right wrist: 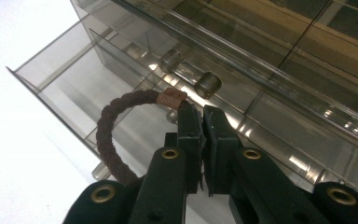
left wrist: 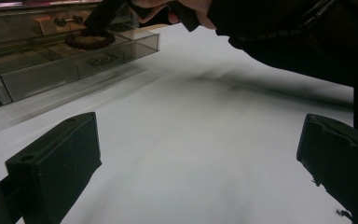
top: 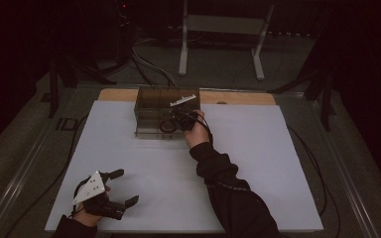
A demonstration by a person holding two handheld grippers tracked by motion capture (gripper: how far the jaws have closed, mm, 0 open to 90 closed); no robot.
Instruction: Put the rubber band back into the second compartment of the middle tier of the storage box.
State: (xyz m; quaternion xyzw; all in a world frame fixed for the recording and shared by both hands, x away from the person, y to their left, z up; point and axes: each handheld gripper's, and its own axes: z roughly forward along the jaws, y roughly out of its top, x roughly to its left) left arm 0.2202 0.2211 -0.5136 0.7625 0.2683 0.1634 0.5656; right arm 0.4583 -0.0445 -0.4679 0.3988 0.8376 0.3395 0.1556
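A dark braided loop (right wrist: 103, 135) with a small brown tag hangs over the open drawer (right wrist: 74, 84) of a clear smoky plastic drawer box (top: 151, 104). My right gripper (right wrist: 203, 112) is shut, and the loop's tag end sits at its fingertips. In the high view that right gripper (top: 178, 120) reaches into the drawer front with the loop (top: 168, 125) below it. The left gripper view shows the loop (left wrist: 88, 41) low over the drawer (left wrist: 70, 65). My left gripper (top: 124, 187) rests open on the white table near the front left corner, its jaws wide apart and nothing between them (left wrist: 200, 158).
The white board (top: 258, 163) covers the table; a wooden strip (top: 238, 97) runs along its far edge behind the box. Two small round knobs (right wrist: 207, 84) sit on the drawer fronts. Cables trail off both sides. A metal stand (top: 223, 29) is beyond the table.
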